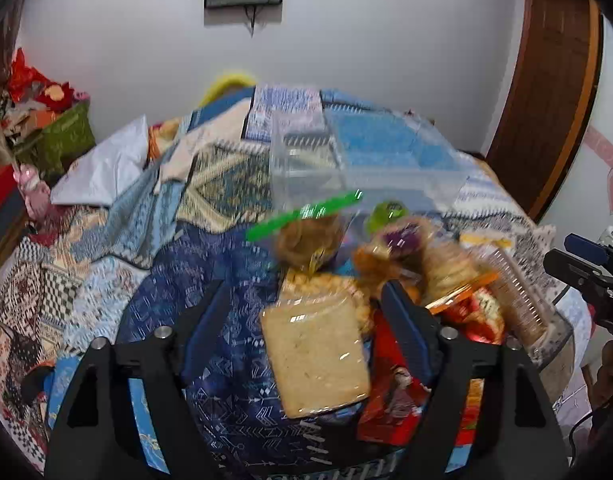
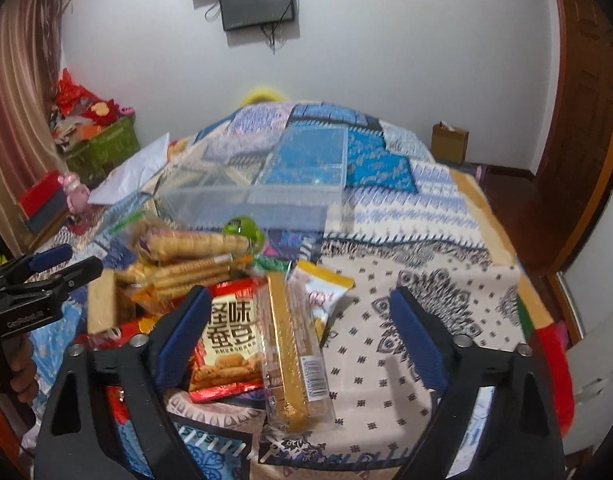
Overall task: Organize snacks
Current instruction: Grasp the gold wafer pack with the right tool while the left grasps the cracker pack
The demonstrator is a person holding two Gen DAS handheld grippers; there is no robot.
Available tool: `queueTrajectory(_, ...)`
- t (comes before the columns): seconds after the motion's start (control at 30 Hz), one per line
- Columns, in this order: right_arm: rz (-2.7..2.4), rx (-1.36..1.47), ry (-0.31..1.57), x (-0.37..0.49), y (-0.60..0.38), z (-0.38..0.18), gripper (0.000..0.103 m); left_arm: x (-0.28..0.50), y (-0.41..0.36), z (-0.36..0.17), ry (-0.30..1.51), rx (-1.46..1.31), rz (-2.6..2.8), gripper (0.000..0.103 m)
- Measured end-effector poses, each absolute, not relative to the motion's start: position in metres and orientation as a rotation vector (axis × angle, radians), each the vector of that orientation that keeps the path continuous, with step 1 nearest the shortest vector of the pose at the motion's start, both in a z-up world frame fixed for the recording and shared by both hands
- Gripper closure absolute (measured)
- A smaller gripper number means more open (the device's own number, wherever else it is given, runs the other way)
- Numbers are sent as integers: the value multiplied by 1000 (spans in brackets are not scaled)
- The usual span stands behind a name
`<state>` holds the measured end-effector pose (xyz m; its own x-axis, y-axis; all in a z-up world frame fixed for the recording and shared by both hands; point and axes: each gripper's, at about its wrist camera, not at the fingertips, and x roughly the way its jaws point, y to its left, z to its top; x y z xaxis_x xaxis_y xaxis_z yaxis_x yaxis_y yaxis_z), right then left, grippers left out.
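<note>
A heap of snacks lies on the patterned quilt (image 2: 406, 320). My left gripper (image 1: 306, 320) is open, with a clear-wrapped square cracker pack (image 1: 314, 356) lying between its fingers and a red packet (image 1: 390, 404) under its right finger. My right gripper (image 2: 302, 328) is open over a red bean-snack bag (image 2: 226, 344) and a long wafer pack (image 2: 294, 356). Biscuit sleeves (image 2: 194, 244), a green-lidded cup (image 2: 242, 228) and a zip bag with a green strip (image 1: 306, 212) lie behind. A clear plastic organizer box (image 2: 266, 176) stands beyond the heap, also in the left wrist view (image 1: 346, 160).
The left gripper shows at the left in the right wrist view (image 2: 38, 280); the right gripper shows at the right edge in the left wrist view (image 1: 590, 268). A white bag (image 1: 102, 172) and green basket (image 1: 62, 136) sit far left. A cardboard box (image 2: 450, 144) stands by the wall.
</note>
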<state>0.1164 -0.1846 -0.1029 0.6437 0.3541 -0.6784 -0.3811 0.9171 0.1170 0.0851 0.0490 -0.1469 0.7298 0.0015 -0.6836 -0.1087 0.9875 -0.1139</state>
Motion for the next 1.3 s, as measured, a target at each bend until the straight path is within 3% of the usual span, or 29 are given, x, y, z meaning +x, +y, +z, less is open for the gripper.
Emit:
queueTrajectory(0.3, 460, -32, 860, 123, -177, -132, 36, 94, 53, -172, 834, -226, 34, 31)
queueTrajectory(0.43, 483, -26, 897, 126, -175, -142, 52, 98, 51, -184, 889, -228, 38, 31)
queueTrajectory(0.57, 495, -19, 933, 128, -174, -148, 64, 99, 55, -192, 914, -259, 35, 41)
queueTrajectory(0.8, 496, -17, 915, 125, -176, -143, 68, 91, 51, -183, 882, -215, 43, 47)
queueTrajectory(1.3, 507, 28, 767, 133, -179, -96, 70, 91, 65, -116, 705, -225, 63, 47)
